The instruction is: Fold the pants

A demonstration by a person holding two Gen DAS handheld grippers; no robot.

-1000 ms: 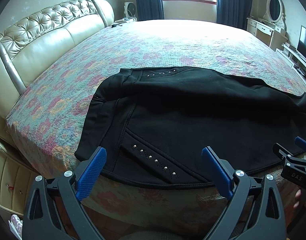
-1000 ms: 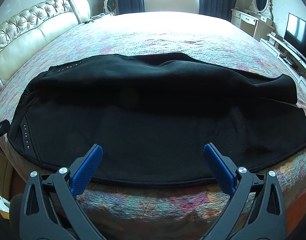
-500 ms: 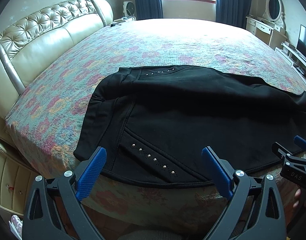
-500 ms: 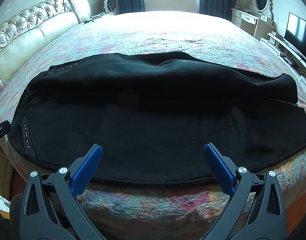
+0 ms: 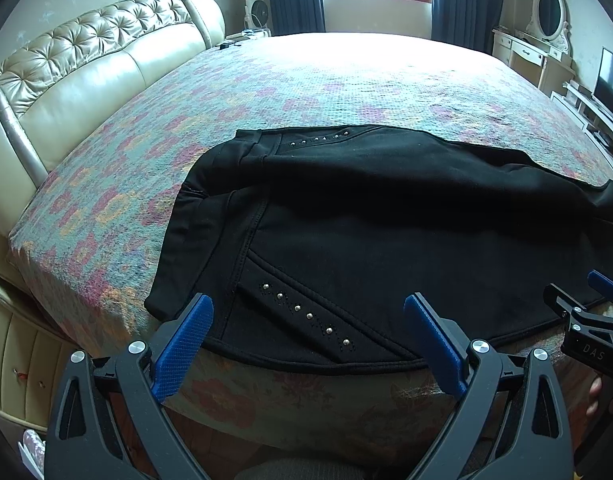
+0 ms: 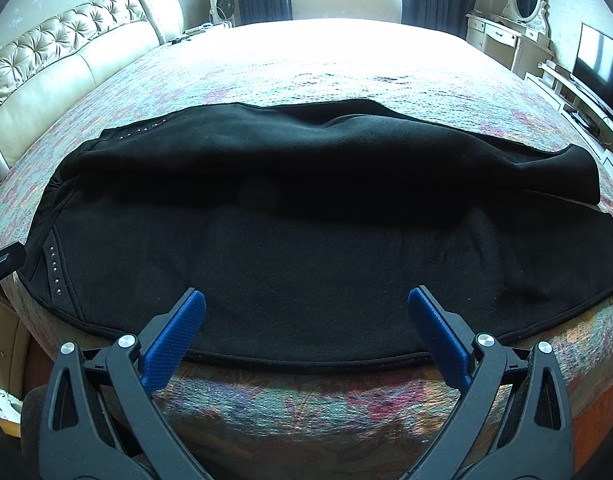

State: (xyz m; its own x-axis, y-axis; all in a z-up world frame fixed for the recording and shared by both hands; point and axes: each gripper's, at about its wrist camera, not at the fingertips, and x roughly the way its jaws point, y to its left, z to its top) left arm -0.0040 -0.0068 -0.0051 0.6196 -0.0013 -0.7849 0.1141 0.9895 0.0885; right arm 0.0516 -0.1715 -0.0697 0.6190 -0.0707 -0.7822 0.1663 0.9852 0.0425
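Black pants [image 5: 386, 240] lie flat across the near edge of the bed [image 5: 306, 92], waistband with studs toward my left, legs running right, and the far half lies doubled over in a thick ridge. My left hand-held gripper [image 5: 308, 332] hangs spread wide just over the studded pocket at the hem, pinching nothing. My right hand-held gripper [image 6: 306, 320] is also spread, empty, over the mid-leg edge; headboard [image 5: 86, 68] sits far left.
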